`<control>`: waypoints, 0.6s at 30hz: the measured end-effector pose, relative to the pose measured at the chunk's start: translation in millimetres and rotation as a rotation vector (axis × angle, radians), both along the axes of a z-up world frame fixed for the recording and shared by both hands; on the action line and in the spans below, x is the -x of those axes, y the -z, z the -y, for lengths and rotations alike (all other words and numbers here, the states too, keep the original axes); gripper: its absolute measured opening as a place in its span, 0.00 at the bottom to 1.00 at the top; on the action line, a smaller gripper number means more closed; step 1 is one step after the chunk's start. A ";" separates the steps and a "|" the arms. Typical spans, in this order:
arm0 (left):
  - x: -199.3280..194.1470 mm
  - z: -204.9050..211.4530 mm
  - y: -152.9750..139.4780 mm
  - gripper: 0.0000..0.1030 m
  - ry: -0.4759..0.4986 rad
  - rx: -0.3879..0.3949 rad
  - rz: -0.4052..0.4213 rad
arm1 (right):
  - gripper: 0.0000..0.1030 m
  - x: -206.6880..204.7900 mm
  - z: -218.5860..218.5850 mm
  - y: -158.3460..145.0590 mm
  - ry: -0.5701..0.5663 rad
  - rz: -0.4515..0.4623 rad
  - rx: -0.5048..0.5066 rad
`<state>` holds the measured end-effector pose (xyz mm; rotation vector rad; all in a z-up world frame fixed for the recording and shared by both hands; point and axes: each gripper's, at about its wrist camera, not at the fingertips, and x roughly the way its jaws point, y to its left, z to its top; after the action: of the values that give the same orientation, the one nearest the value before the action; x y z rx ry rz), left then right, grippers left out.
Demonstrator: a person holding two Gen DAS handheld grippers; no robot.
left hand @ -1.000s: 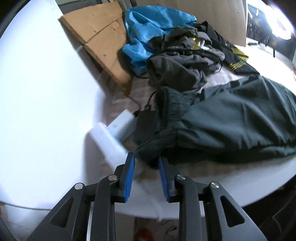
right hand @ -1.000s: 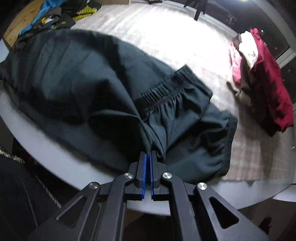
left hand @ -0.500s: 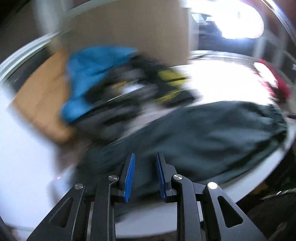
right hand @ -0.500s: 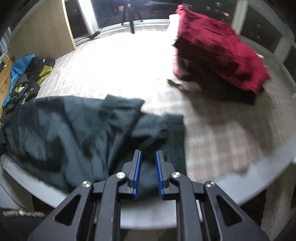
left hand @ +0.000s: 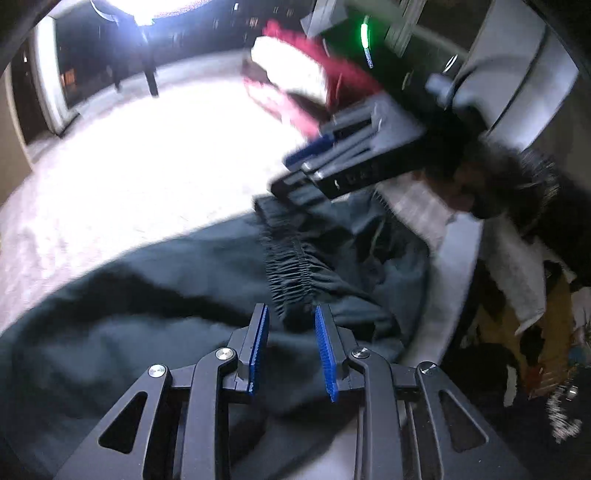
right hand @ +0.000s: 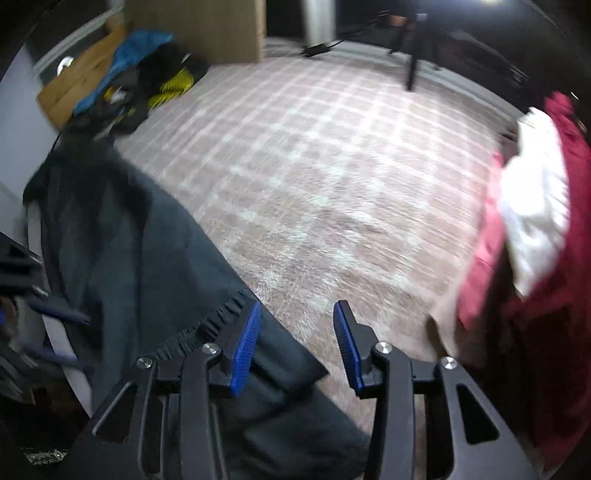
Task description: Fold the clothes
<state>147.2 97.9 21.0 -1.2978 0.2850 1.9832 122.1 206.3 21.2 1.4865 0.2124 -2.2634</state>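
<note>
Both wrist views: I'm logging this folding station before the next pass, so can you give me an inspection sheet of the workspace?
Surface: plaid cloth over a round white table, largely bare in the middle.
Job's things: dark green shorts lying at the near edge, elastic waistband showing.
Clutter: red and white clothes pile; blue, black and yellow clothes heap by a cardboard sheet.
Grippers: left tongs open above the waistband; right tongs open, holding nothing.
Cables: one dark lead at the far edge.
Surroundings: dark room, bright lamp, stand legs.
</note>
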 end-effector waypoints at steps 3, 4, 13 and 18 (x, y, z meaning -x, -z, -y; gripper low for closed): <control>6.9 -15.9 19.2 0.24 -0.029 0.032 0.038 | 0.15 -3.1 2.2 4.0 -0.087 0.016 0.050; 9.2 -21.3 25.7 0.25 -0.038 0.043 0.051 | 0.02 -5.5 0.6 3.7 -0.102 0.019 0.067; -14.7 -68.2 -12.6 0.00 0.067 -0.255 0.225 | 0.30 -54.4 -94.7 -12.4 0.177 0.033 0.239; -48.1 -93.3 -41.0 0.06 0.189 -0.212 0.117 | 0.38 -86.8 -140.1 -18.4 0.344 0.036 0.332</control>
<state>195.3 191.2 62.0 -1.1997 0.1312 1.7218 208.8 346.4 39.6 1.4670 -0.4424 -2.3778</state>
